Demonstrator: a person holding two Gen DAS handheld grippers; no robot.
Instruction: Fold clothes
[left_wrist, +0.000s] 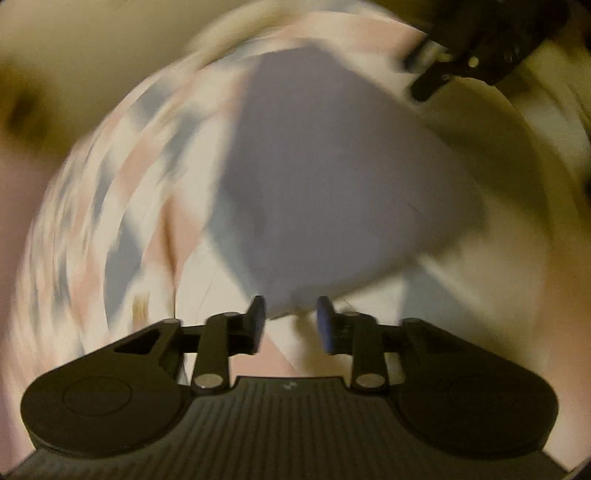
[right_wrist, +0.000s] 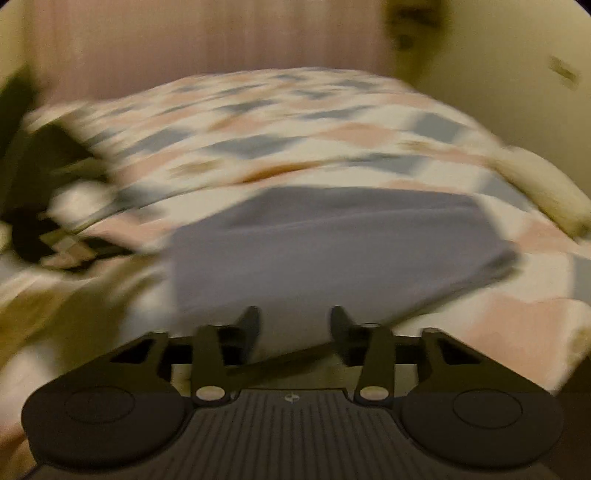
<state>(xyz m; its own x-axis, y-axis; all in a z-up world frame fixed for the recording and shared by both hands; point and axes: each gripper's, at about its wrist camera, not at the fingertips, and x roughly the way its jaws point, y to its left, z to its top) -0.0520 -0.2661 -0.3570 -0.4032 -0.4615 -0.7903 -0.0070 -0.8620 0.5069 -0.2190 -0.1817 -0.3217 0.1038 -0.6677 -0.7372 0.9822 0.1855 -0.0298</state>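
The left gripper (left_wrist: 290, 319) has its two fingers parted with a clear gap, nothing pinched between them, and its tips sit just at the near edge of the folded garment (left_wrist: 332, 177). The right gripper (right_wrist: 295, 325) is likewise spread apart and grasps nothing, its tips at the near edge of the same garment (right_wrist: 332, 243); it also shows as a dark shape at the top right of the left wrist view (left_wrist: 476, 48). The garment is a plain lavender-grey piece, lying flat in a rough rectangle on the bedspread (right_wrist: 258, 122), between the two grippers. The bedspread is cream with pink, grey-blue and a few tan diamond patches, and it covers the whole bed. Both views are smeared by motion blur, so fine creases and seams cannot be told. A dark object (right_wrist: 44, 192) lies on the bedspread to the left in the right wrist view; what it is cannot be told. Behind the bed stands a pinkish wall (right_wrist: 203, 40), with a yellowish wall (right_wrist: 498, 92) to the right. No writing can be read. Bare bedspread surrounds the garment on all sides.
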